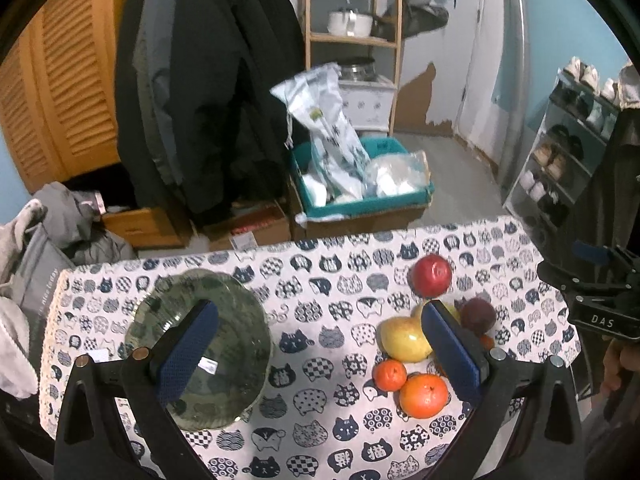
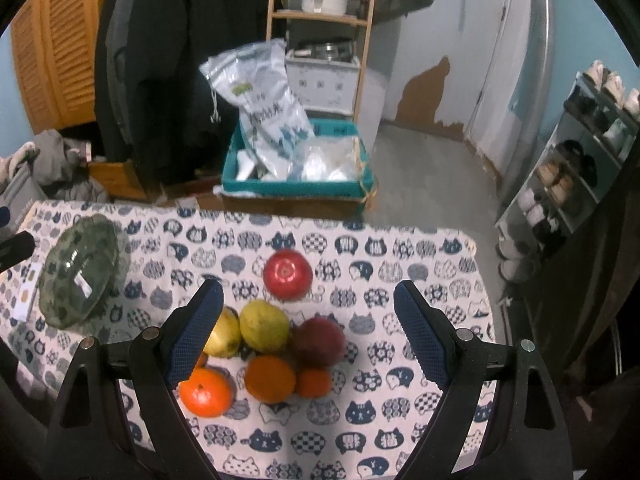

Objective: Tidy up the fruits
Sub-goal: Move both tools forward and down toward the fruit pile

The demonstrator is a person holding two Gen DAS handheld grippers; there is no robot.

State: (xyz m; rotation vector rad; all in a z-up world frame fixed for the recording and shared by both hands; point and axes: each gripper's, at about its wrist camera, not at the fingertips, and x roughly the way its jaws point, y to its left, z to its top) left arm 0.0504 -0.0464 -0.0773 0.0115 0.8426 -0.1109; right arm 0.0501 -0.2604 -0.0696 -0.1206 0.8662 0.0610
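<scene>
Glass bowl [image 1: 200, 344] sits empty, apart from the fruit pile. Right gripper [image 2: 308, 328], jaws open, should centre over 1 fruit, e.g. the red apple [image 2: 288, 274]; left gripper [image 1: 320, 344] open.

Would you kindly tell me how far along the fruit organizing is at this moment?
Nothing looks done yet: the green glass bowl sits without fruit. Nothing is in hand; the left hand-held gripper and the right hand-held gripper are open above the cat-print tablecloth. All remains: the shiny red apple, yellow-green pear, dark red plum and bright orange tangerine lie loose.
</scene>
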